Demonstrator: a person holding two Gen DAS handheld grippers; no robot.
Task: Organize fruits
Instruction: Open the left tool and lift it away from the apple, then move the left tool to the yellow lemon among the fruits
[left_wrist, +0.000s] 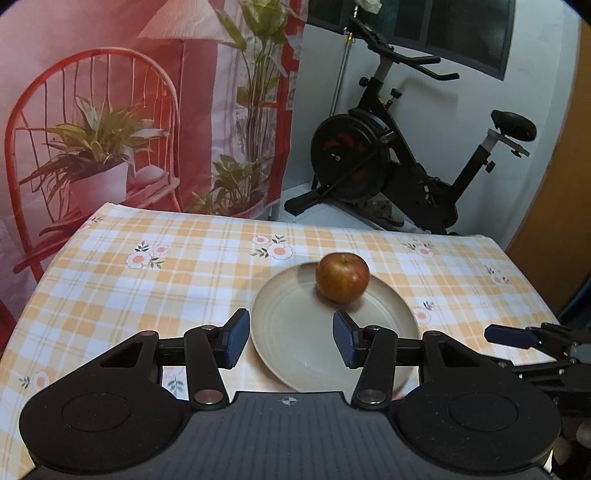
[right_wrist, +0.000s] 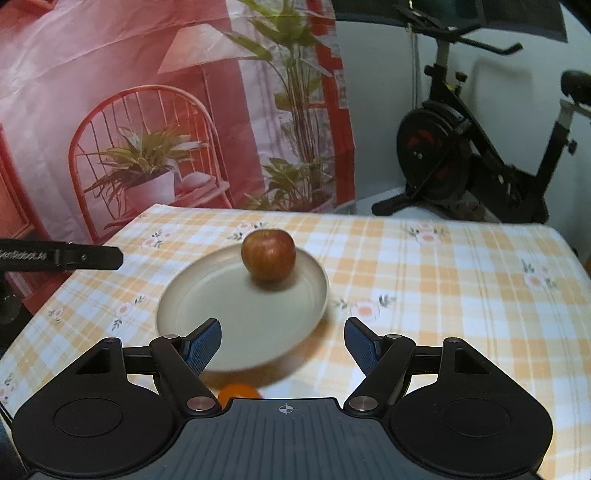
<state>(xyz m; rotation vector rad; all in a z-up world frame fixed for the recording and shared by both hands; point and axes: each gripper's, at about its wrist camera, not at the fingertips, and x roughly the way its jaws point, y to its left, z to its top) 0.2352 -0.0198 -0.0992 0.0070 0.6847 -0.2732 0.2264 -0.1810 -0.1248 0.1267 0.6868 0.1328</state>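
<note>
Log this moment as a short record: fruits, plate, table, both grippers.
apple: red apple sits on the far part of the plate
plate: beige plate on the table, otherwise bare
orange fruit: an orange fruit off the plate at its near edge, mostly hidden in the right wrist view
table: checked floral tablecloth
left gripper: open, nothing between its jaws
right gripper: open, nothing between its jaws

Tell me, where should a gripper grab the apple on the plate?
Grip the apple around its widest middle, one pad on each side, probably coming from above. It sits upright, stem dimple up, toward the far part of the plate, so the rim does not block the fingers. Its round, smooth skin could slip if pinched higher or lower.
</note>
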